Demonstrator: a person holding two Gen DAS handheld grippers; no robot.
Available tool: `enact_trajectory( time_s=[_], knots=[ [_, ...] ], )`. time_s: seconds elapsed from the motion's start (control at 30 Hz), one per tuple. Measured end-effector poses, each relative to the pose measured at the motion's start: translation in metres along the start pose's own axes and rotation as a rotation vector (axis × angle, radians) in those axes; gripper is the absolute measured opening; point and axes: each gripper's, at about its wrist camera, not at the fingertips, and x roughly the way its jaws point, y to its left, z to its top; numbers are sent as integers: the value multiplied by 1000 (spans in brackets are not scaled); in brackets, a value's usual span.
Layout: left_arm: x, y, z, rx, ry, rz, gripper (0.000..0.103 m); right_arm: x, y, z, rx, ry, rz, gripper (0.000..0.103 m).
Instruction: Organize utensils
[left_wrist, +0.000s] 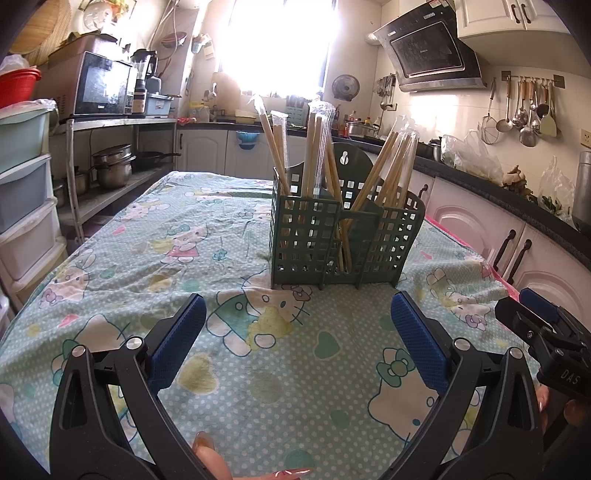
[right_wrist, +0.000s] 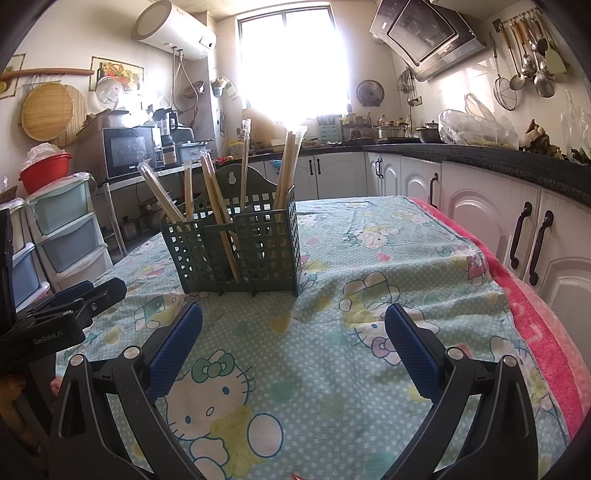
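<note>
Your left tongs (left_wrist: 298, 314) are spread wide with nothing between the blue pads, held low over the counter (left_wrist: 122, 236), which is covered by a mint cartoon-cat cloth. Your right tongs (right_wrist: 293, 323) are just as wide and just as empty, a little to the right of the left pair. In the left wrist view only the tip of the right tool shows, cut off at the right edge; in the right wrist view the left tool is cut off at the left edge. Your fingers at the bottom of the left view are partly hidden behind the tool.

Ahead of both tongs, well apart from them, a dark green lattice holder (left_wrist: 306, 240) stands upright on the cloth, its taller back panel, with a keyhole slot, facing away from you. It has three compartments across. Wrapped chopsticks (left_wrist: 275, 147) stand in it on end, long axis roughly vertical, tops fanning outward: the left bundle leans left, the right bundle (left_wrist: 388, 170) leans right, the middle ones cross. Their lower ends are hard to make out behind the lattice, and the clear wrappers blur into the window (right_wrist: 291, 59) glare.

A pink towel (right_wrist: 532, 295) lines the counter's right edge.
</note>
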Motion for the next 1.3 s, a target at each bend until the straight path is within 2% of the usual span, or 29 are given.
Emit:
enact_trajectory(
  time_s=[0.63, 0.9, 0.97, 1.1, 1.17, 1.27, 1.3],
  knots=[
    [1, 0, -1, -5, 8, -10, 92, 0, 0, -2, -2, 3, -4, 96],
    [8, 9, -1, -56, 43, -22, 92, -3, -5, -1, -2, 29, -24, 96],
    [9, 12, 1, -79, 71, -13, 92, -3, -8, 1, 8, 48, -26, 96],
    [23, 31, 11, -80, 180, 80, 92, 6, -34, 16, 47, 111, -77, 96],
    [40, 54, 20, -76, 260, 156, 92, 27, -59, 27, 45, 209, -172, 96],
    [68, 88, 29, -52, 339, 322, 92, 68, -98, 35, 22, 333, -310, 96],
    [76, 98, 29, -60, 352, 347, 92, 79, -109, 35, 20, 357, -342, 96]
  ],
)
